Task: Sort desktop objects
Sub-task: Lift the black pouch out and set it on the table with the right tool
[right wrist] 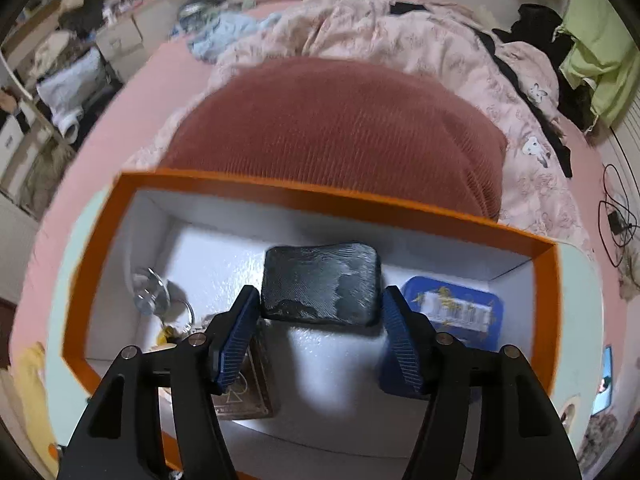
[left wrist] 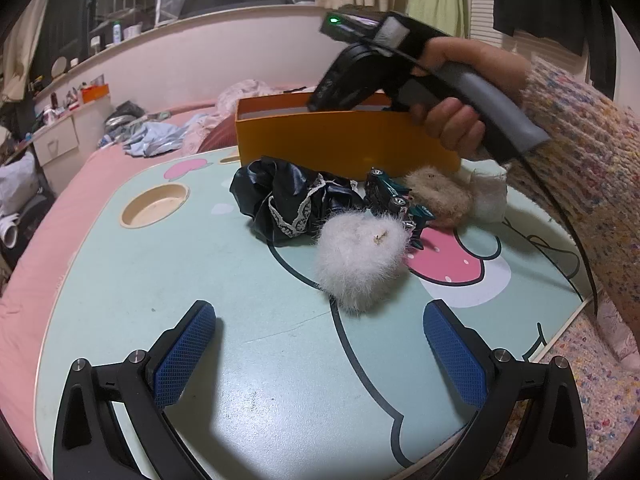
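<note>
Dark pad (right wrist: 320,284) over orange box (right wrist: 544,276)
Right gripper (right wrist: 320,332) fingers released beside it; left gripper (left wrist: 320,352) spread, empty. Could land tilted on blue tin (right wrist: 452,308).

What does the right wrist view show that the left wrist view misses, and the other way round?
Only the right wrist view shows the box's contents: a black pouch between the open right gripper, a blue tin, a clear disc on a key ring, and a card pack.

Only the left wrist view shows what remains on the tray table: white pompom, black fabric, toy car, tan pompom, plus the open left gripper.

Both show the orange box.
</note>
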Demonstrator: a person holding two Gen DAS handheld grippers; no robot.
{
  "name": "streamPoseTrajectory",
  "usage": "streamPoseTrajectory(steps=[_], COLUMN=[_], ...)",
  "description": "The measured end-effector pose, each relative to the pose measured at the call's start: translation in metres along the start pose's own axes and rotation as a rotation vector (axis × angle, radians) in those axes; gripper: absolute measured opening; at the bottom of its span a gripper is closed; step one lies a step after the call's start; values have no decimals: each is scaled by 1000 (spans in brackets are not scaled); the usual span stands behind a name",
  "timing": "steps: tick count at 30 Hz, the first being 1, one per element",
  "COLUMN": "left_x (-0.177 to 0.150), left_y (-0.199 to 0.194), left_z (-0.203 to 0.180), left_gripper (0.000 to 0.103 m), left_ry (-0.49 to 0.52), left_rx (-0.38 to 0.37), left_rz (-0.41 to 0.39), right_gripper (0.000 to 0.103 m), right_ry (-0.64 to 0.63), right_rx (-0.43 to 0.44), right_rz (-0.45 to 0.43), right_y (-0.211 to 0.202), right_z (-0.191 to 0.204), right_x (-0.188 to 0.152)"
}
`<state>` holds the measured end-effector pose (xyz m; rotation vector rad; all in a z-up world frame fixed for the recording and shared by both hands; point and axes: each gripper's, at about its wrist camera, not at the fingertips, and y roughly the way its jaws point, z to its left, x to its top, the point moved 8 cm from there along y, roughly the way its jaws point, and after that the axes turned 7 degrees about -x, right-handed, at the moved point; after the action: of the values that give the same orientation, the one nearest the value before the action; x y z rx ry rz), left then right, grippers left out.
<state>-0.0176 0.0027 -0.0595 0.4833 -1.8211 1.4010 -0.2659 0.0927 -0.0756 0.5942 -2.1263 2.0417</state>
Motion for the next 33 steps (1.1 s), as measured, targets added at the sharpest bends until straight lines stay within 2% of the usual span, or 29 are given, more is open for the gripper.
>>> streamPoseTrajectory(steps=[4,6,9,11,15,17,19,23,27,30,33], left_x=[1,2,2,2,2,2,2,2,2,2,2], left_y=[1,1,2,2,2,2,2,2,2,2,2], left_z=[0,0,0,-1,-1,-1,-1,-2,-2,-2,-2], left_gripper=[103,103,103,103,103,103,103,103,103,103,103], left_ry=[1,3,3,3,3,3,3,4,4,4,4], left_rx=[-3,-5,-5,-5,-6,-6,-6,-6,-4,-4,-4], left_rz=[-1,-3,-4,-4,-4,-4,-4,-3,-1,-1,-2], right_gripper=[64,61,61,61,61,61,61,61,61,61,61], right_ry=[-12,-17,1,19,85,102,70,-50,-113,-96,-72], right_rx=[-28,-46,-27,-4,65,93,100,25,56,40,56], right_rz=[31,21,-1,-74,-330,-413,-455,-460,-372,-304,-285], right_y=[4,3,0,-13,-76,-108,-136,-154,-134,-106,-91], right_z=[11,13,11,9,-6,-13,-14,-13,-16,-28,-33], right_x=[-2,-3,-5,-5,-3,-13,-36,-110,-184,-205,-199])
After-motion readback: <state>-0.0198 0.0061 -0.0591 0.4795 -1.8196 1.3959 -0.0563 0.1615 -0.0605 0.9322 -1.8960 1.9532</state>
